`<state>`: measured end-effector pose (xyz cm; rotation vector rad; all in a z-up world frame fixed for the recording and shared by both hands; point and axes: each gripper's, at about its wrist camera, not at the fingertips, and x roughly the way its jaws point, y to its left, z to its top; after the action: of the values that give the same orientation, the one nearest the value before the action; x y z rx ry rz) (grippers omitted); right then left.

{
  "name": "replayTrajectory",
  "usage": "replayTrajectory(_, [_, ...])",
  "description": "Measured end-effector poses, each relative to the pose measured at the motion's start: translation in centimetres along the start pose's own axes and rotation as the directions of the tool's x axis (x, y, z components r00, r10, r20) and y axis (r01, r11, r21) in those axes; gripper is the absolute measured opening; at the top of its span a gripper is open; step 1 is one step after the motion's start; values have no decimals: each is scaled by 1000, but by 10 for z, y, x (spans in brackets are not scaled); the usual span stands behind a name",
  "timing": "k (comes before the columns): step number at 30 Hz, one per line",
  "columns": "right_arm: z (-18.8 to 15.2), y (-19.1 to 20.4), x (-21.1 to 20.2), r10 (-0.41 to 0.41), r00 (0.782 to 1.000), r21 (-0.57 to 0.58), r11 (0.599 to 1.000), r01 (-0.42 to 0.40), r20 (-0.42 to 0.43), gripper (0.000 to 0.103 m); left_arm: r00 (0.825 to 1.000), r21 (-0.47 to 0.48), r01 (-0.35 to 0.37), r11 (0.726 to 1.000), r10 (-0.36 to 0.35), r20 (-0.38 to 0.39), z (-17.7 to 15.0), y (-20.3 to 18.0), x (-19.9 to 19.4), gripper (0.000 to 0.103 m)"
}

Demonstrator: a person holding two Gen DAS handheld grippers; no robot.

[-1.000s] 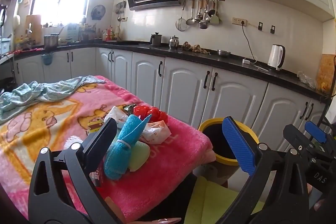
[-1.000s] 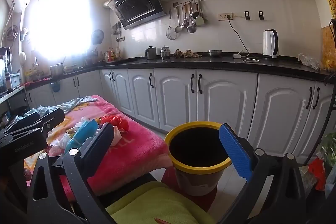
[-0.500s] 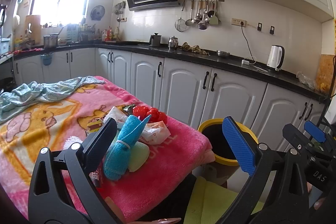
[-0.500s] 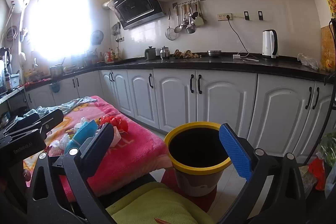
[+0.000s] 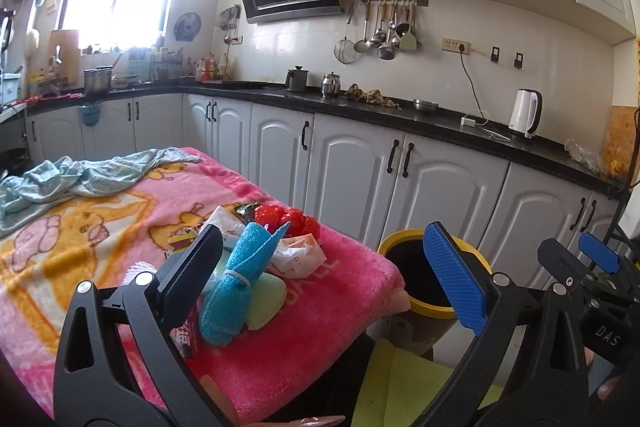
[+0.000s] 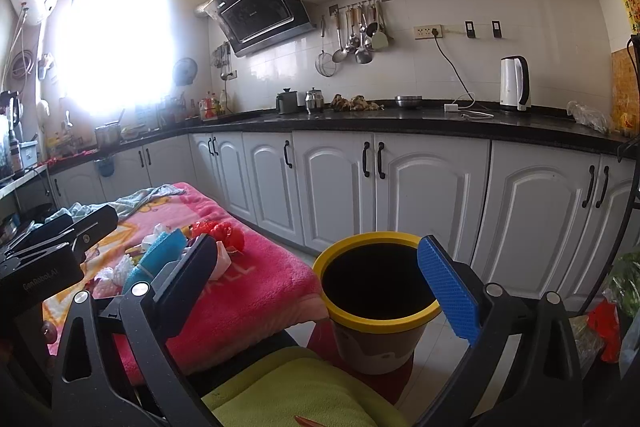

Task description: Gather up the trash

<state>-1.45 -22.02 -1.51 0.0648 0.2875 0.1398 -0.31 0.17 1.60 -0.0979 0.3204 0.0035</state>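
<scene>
A pile of trash lies on a pink blanket-covered table point(image 5: 328, 303): a rolled blue cloth point(image 5: 240, 279), a pale green pad point(image 5: 266, 301), white wrappers point(image 5: 298, 255) and a red crinkled bag point(image 5: 288, 219). A yellow-rimmed bin point(image 6: 376, 303) stands right of the table; it also shows in the left wrist view point(image 5: 424, 291). My left gripper point(image 5: 324, 275) is open and empty, held above the table's near corner. My right gripper point(image 6: 316, 279) is open and empty, facing the bin. The pile also shows in the right wrist view point(image 6: 168, 251).
A light blue cloth point(image 5: 80, 175) is crumpled at the table's far end. White cabinets point(image 6: 420, 187) under a black counter run behind the bin. A yellow-green cloth point(image 6: 296, 395) lies below the grippers. Bags point(image 6: 612, 303) sit on the floor at right.
</scene>
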Motion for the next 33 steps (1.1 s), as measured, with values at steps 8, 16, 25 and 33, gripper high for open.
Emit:
replayTrajectory(8, [0,1,0,0,1000,-1,1000,0,1,97,1000,-4,-2,1000,2,-1,-1,2,0,92])
replayTrajectory(16, [0,3,0,3,1000,-4,1000,-3,1,97,1000,-5,-3,1000,3,1,-1,4,-1,92])
replayTrajectory(25, [7,9,3,46,999,-34,998,-46,-5,97,1000,-35,-18,999,17,-2,-6,14,2,92])
replayTrajectory(33, [12,37,14,152,988,-115,982,-151,-5,97,998,-83,-61,995,62,8,-7,37,0,92])
